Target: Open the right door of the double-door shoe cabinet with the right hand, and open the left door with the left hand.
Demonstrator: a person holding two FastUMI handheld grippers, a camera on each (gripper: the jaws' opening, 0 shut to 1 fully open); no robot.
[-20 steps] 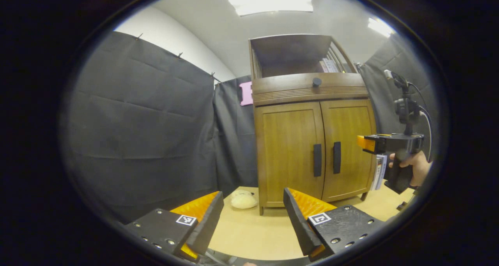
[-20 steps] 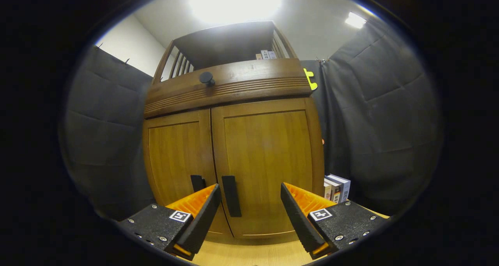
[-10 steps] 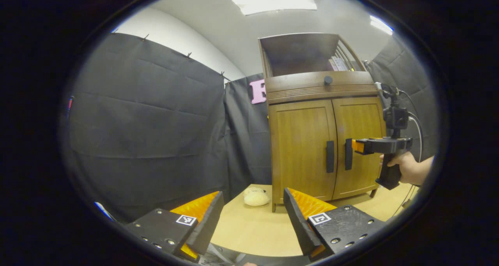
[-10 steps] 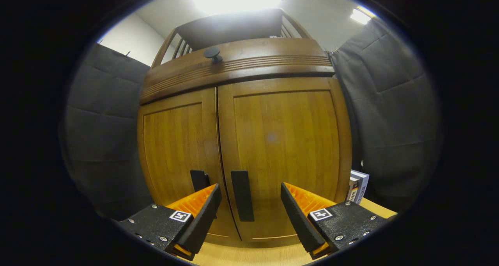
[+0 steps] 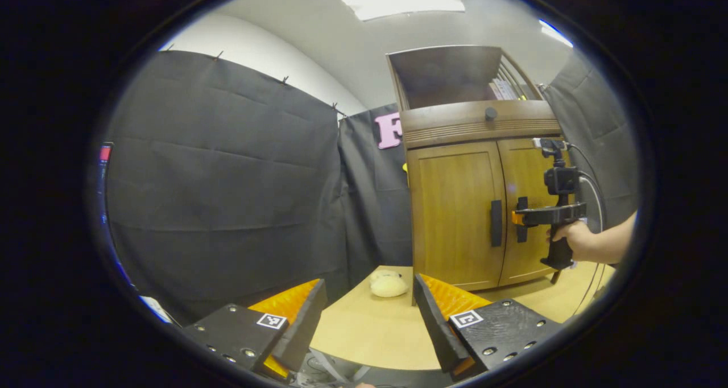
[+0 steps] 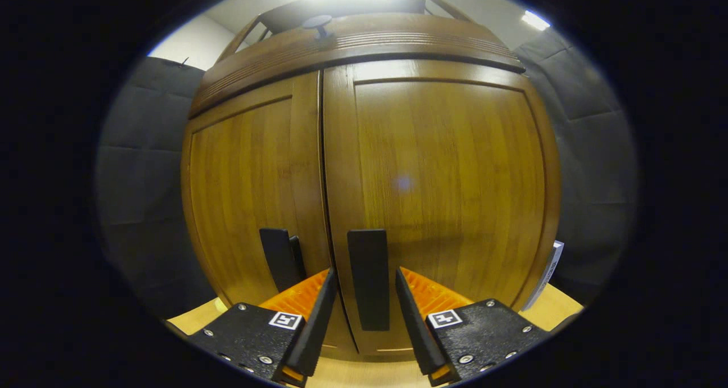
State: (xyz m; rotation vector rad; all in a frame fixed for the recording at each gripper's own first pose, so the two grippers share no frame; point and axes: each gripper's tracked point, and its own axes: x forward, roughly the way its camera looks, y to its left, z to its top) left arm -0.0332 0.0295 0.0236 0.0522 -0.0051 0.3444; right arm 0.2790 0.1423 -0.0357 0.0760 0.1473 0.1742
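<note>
Right gripper [image 6: 359, 308] nearer cabinet [image 6: 443, 166] now

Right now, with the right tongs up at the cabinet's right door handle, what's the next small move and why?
Probably close the right tongs on the right door handle. The handle stands between the two fingers, which still look spread with a gap on each side, and both doors look shut. The left tongs hang open well back from the cabinet, so that side can wait.
</note>
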